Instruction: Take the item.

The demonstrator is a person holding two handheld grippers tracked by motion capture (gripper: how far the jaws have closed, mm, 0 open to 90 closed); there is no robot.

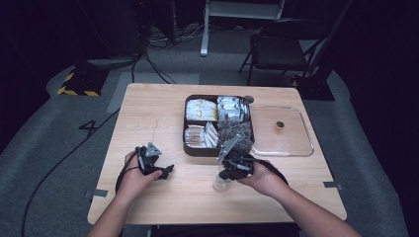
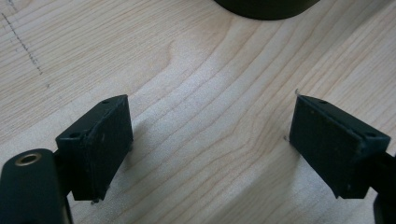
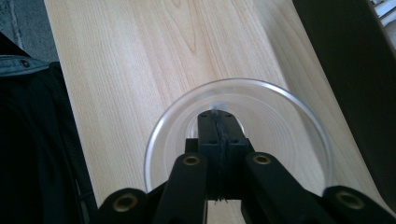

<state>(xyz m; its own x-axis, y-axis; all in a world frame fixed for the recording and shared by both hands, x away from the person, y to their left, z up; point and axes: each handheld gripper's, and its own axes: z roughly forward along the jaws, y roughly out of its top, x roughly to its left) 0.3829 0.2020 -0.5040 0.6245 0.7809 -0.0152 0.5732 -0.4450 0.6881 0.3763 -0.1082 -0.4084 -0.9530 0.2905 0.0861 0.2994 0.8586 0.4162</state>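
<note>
the right tongs (image 3: 218, 122) are closed with nothing between them, their pads pressed flat together and dipped inside the mouth of a clear glass cup (image 3: 161, 128) that stands upright on the wooden tabletop (image 1: 148, 106), just at 6 o'clock of the dark compartment tray (image 1: 187, 148) of packets. the left tongs (image 2: 210, 144) are wide open over bare wood, gripping nothing, at about 9 o'clock of the cup and well apart from it. a clear lid (image 1: 291, 145) lies at 3 o'clock of the tray, touching it.
</note>
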